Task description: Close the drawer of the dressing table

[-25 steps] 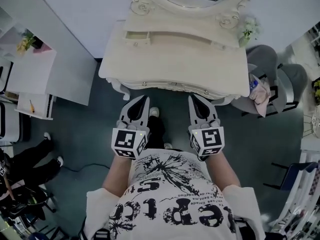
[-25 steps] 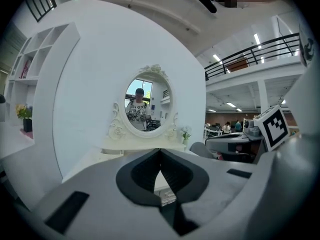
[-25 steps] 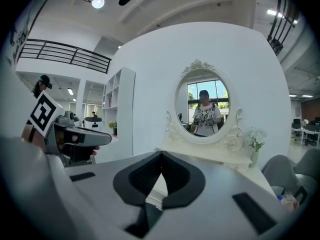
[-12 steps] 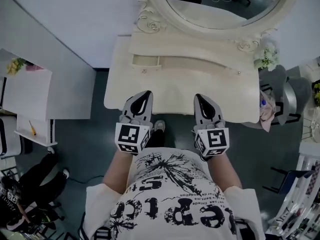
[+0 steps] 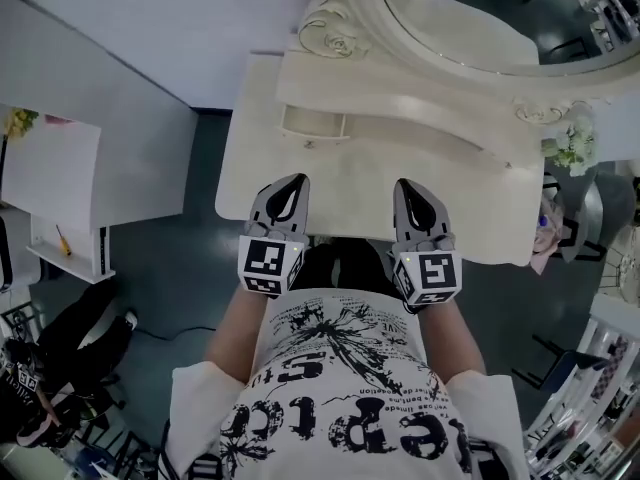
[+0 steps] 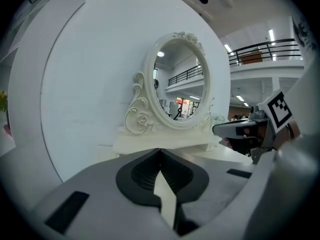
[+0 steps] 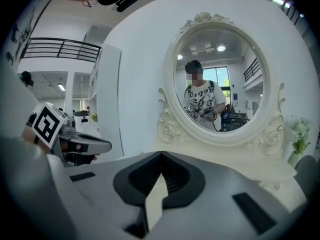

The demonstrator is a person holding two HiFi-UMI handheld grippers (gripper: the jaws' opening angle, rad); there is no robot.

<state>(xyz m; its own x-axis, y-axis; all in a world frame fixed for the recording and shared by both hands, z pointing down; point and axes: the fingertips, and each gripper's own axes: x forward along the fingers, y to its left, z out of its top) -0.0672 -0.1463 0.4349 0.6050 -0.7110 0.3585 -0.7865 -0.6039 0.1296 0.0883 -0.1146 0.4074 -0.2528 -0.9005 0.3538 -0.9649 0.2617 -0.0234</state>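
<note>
The cream dressing table (image 5: 370,193) stands in front of me, its oval mirror (image 5: 470,18) at the back. In the raised shelf at its back left a small drawer (image 5: 312,123) stands pulled out, its inside showing. My left gripper (image 5: 297,180) and right gripper (image 5: 405,184) hover side by side over the table's front edge, both shut and empty. The drawer lies a short way beyond the left gripper. In the left gripper view the shut left gripper (image 6: 160,150) points toward the mirror (image 6: 180,91). In the right gripper view the right gripper (image 7: 161,154) is also shut.
A white partition panel (image 5: 110,78) stands left of the table, with a white side shelf (image 5: 50,183) beside it. White flowers (image 5: 568,146) sit at the table's right end, above a grey chair (image 5: 585,218) with cloth. A person in black (image 5: 60,358) is at bottom left.
Both grippers have moved forward together, from in front of the table to over its front edge. The table and open drawer now lie closer. Both stay shut.
</note>
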